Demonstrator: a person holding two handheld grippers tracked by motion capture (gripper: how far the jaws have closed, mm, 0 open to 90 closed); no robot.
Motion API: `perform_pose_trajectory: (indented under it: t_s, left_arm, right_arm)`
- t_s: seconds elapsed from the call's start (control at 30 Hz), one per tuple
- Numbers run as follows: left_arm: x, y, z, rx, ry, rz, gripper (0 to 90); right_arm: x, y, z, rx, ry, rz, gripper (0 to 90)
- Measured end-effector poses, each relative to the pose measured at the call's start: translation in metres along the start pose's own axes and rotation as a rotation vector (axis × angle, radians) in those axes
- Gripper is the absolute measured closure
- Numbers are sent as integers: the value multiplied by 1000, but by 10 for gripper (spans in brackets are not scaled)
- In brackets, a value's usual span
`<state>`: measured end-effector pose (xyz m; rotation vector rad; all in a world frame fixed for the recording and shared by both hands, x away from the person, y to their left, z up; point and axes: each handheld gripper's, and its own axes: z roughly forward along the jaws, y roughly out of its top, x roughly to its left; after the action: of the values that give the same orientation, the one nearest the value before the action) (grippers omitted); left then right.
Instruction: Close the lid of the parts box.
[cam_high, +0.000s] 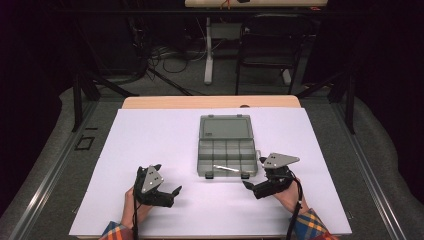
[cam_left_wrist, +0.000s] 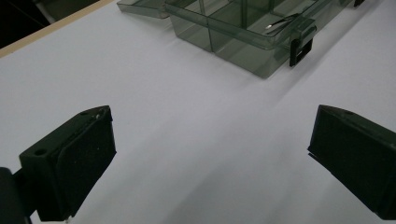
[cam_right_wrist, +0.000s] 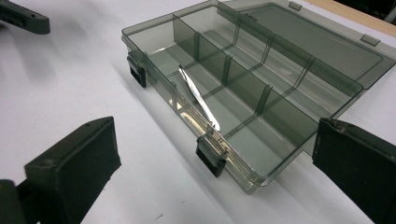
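Note:
An open smoke-grey compartment box (cam_high: 202, 150) sits mid-table, its lid (cam_high: 225, 127) laid flat behind it. A thin silvery strip (cam_high: 226, 168) lies slanted in the front row of compartments, also seen as the strip (cam_right_wrist: 198, 98) and the strip (cam_left_wrist: 282, 22). My left gripper (cam_high: 168, 178) rests open over the white sheet, left of and nearer than the box (cam_left_wrist: 243, 51), nothing between its jaws (cam_left_wrist: 210, 144). My right gripper (cam_high: 254, 173) is open at the box's front right corner, facing the box (cam_right_wrist: 154, 46) and a black latch (cam_right_wrist: 212, 156); its jaws (cam_right_wrist: 215, 158) hold nothing.
A white sheet (cam_high: 150, 135) covers the wooden table (cam_high: 210, 102). A second black latch (cam_right_wrist: 136, 70) sits on the box front. The other gripper's jaw (cam_right_wrist: 23, 16) shows far off. Beyond the table stand a chair (cam_high: 270, 45) and floor cables (cam_high: 170, 60).

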<state>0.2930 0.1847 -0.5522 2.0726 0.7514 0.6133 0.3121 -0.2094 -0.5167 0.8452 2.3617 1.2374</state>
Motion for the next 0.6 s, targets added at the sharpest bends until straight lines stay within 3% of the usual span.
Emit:
perform_pose_trajectory:
  t_s: [0.3,0.6]
  left_arm:
    - [1,5,0,0,-6,17,1]
    - [3,23,3,1,-24,50,1]
  right_arm:
    - [-3,0,3,5,8,-2,0]
    - [-8,1,2,-5,3,0,0]
